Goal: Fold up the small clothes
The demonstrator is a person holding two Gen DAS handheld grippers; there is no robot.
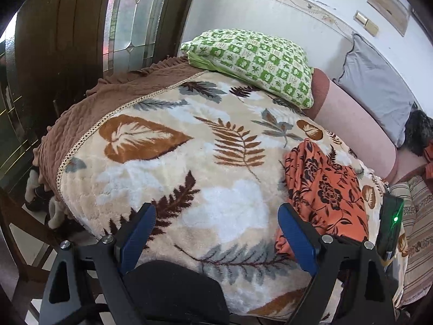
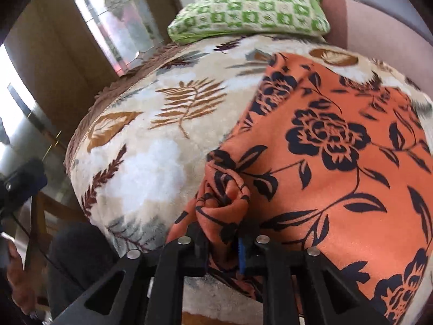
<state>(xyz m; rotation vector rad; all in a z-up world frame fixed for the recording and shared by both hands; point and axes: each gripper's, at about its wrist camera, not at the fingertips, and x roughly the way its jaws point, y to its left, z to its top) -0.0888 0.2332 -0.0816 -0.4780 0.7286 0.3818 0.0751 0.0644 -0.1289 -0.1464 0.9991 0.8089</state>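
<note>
The right gripper [image 2: 220,239] pinches a bunched fold of the orange floral garment [image 2: 338,162] at its near left edge. The left gripper [image 1: 216,233] hangs spread and empty above the leaf-print blanket [image 1: 162,162]. The garment lies on the blanket's right side; a green checked pillow [image 1: 254,62] sits at the far end.

Bright, soft daylight from the patterned glass window [image 1: 130,21] at upper left, washing evenly over the leaf-print blanket [image 1: 167,162] with only faint shadows under the green pillow [image 1: 254,62]. Strong fisheye bending in both views, black vignette in the corners, straight door lines curved. Left wrist view sharp throughout; right wrist view softer, with motion smear on the window [image 2: 113,19] and pillow [image 2: 249,8], and overexposed glare at far left.
</note>
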